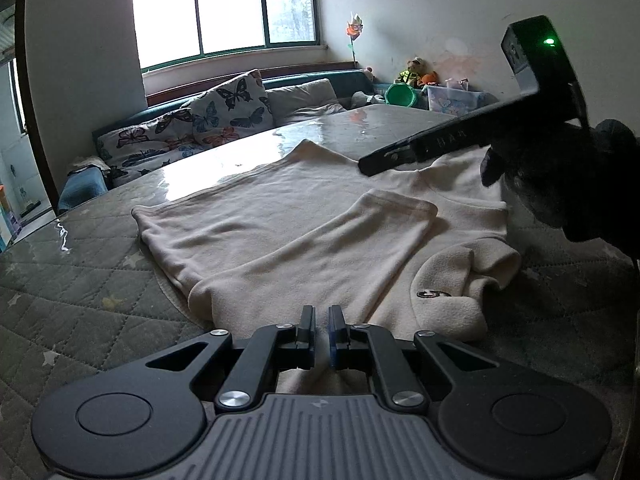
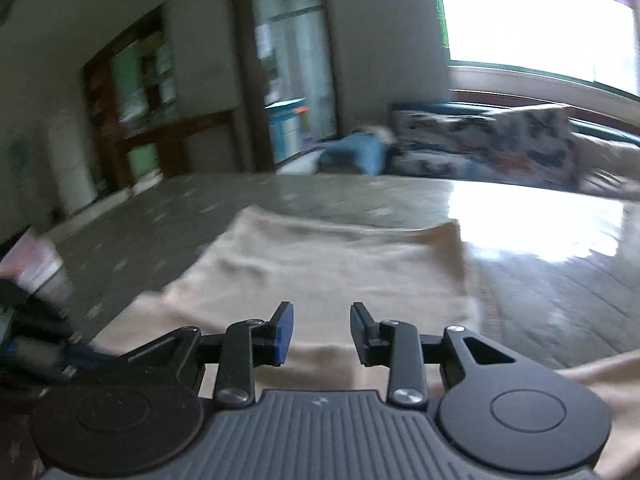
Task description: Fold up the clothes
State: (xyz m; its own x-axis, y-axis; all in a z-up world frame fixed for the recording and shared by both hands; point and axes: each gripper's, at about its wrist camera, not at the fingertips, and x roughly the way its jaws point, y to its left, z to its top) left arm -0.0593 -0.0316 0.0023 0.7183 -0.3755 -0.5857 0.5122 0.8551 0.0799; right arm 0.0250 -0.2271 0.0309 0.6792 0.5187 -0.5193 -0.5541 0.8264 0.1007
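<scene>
Left wrist view: the cream garment [image 1: 304,240] lies spread on the grey quilted desk [image 1: 80,300], one sleeve [image 1: 380,232] folded across its body and the collar [image 1: 452,292] bunched at the near right. The left claw [image 1: 321,326] has its jaws nearly together at the garment's near edge; whether cloth is pinched between them cannot be told. The right claw [image 1: 370,166] hangs above the far right side.

Right wrist view: blurred. The right claw [image 2: 322,330] stands apart, nothing between its pads, above the cream garment [image 2: 340,264].
</scene>
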